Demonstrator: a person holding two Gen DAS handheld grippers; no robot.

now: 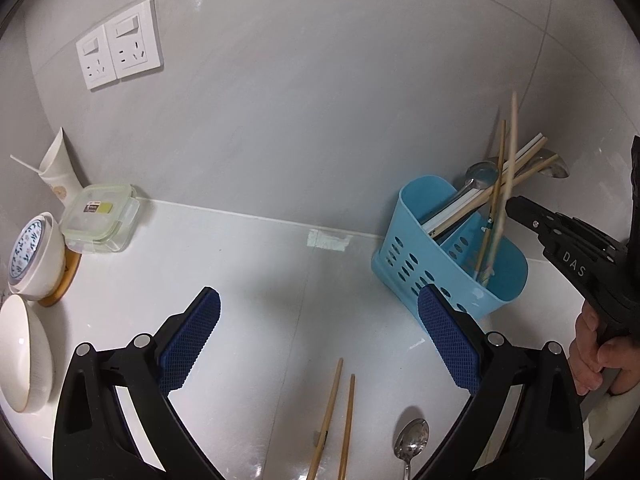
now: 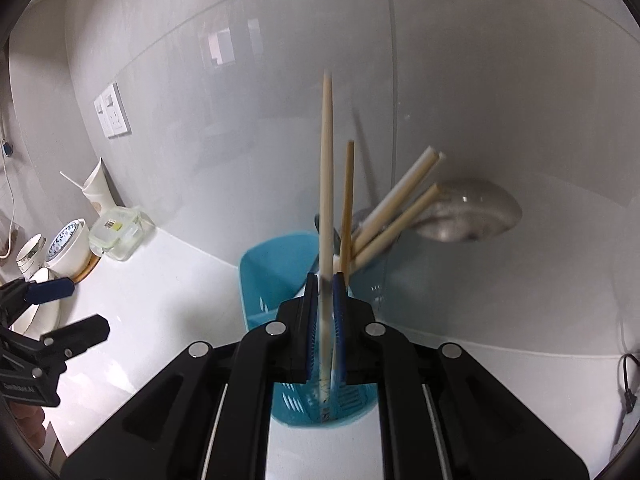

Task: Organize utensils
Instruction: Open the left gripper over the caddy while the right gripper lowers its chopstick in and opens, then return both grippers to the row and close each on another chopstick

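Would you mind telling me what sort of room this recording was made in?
Most likely a home kitchen counter: a blue utensil caddy holding chopsticks and spoons, bowls and a lidded food container by the tiled wall, and double wall sockets above.

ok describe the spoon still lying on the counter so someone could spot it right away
Start at the blue utensil holder against the wall, then come forward across the white counter. The spoon lies at the near edge, right of two loose wooden chopsticks. It is the only shiny metal piece lying flat there.
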